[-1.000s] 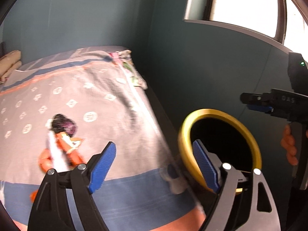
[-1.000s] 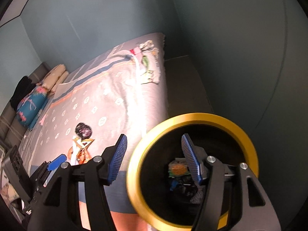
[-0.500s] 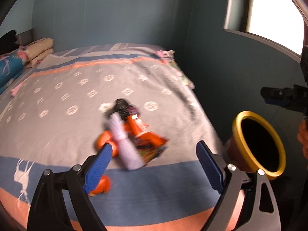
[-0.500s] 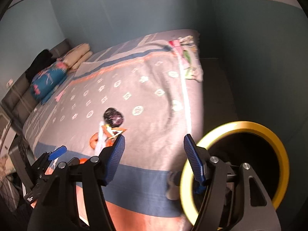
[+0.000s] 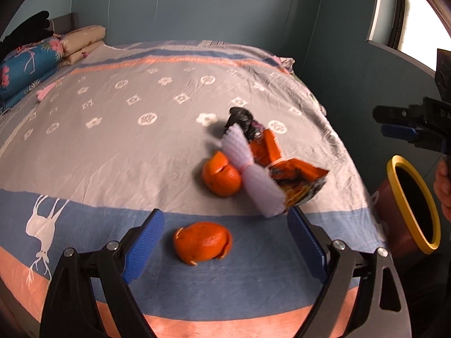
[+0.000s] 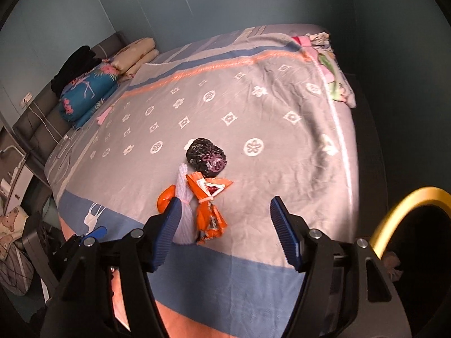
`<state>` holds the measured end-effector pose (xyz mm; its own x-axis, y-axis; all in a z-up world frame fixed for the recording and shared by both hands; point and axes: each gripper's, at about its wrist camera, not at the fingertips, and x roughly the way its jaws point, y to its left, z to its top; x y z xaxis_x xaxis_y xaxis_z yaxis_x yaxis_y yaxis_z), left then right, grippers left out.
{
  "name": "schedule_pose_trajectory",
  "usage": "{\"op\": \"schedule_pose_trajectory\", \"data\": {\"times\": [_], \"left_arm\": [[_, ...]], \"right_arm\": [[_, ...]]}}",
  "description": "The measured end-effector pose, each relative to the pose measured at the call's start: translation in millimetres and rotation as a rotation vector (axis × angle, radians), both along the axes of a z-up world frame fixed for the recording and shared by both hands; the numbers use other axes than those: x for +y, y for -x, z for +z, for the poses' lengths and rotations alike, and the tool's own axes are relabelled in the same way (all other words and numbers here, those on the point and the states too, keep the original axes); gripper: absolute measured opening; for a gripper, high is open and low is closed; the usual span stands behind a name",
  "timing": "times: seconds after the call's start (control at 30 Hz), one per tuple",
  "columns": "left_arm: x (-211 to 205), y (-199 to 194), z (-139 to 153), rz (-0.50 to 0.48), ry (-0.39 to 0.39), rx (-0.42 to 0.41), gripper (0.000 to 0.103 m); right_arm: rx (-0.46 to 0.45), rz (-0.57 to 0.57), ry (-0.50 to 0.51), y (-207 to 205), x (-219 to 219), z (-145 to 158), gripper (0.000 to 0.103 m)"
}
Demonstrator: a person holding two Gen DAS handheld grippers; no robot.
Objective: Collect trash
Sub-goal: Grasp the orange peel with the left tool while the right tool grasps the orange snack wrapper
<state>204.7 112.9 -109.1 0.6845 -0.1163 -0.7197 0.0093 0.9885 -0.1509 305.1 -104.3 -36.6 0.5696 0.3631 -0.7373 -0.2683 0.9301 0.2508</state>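
Over the foot of the bed [image 5: 112,129], the left gripper [image 5: 225,242] hangs with its blue pads spread wide and nothing between them. An orange peel [image 5: 203,241] lies on the blue stripe of the cover right in the gap between its fingers. Just beyond its fingertips sits a second peel [image 5: 222,176], touching a white foam fruit net [image 5: 253,169] and an orange snack wrapper [image 5: 293,180], with a crumpled black bag [image 5: 239,118] farthest out. Off to this gripper's right, past the mattress edge, stands the yellow-rimmed bin [image 5: 413,205].

The right gripper [image 6: 225,231] is likewise released and holds nothing. The same heap lies ahead of it, nearer its left finger: net [image 6: 183,205], wrapper [image 6: 207,208], black bag [image 6: 205,156] beyond. The bin's yellow rim [image 6: 406,211] shows close at its right side. Pillows [image 6: 110,76] lie far ahead to its left.
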Motion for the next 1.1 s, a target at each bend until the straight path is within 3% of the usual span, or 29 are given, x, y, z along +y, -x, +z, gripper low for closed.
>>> {"op": "schedule_pose_trajectory", "data": {"times": [0.17, 0.43, 0.57, 0.73, 0.83, 0.9, 1.1], "left_arm": [[6.8, -6.1, -15.6, 0.003, 0.01, 0.023, 0.085], [9.7, -13.5, -33.7, 0.0, 0.041, 0.049, 0.085], [10.3, -18.7, -38.3, -0.008, 0.049, 0.055, 0.083], [10.2, -24.5, -47.0, -0.024, 0.071, 0.079, 0.069], [6.3, -25.2, -49.3, -0.032, 0.046, 0.075, 0.057], [5.7, -25.6, -49.8, -0.035, 0.04, 0.076, 0.044], [13.0, -22.9, -48.5, -0.015, 0.061, 0.067, 0.021]], "right_arm": [[0.03, 0.058, 0.063, -24.6, 37.2, -25.5, 0.076], [0.126, 0.1, 0.136, -61.6, 72.6, -68.9, 0.076], [0.149, 0.105, 0.165, -76.1, 82.5, -87.2, 0.068], [0.167, 0.106, 0.198, -87.9, 90.7, -102.3, 0.062], [0.179, 0.103, 0.21, -93.8, 94.9, -111.0, 0.059], [0.195, 0.11, 0.209, -97.0, 97.5, -117.4, 0.055], [0.236, 0.125, 0.224, -98.0, 107.0, -133.0, 0.044]]}}
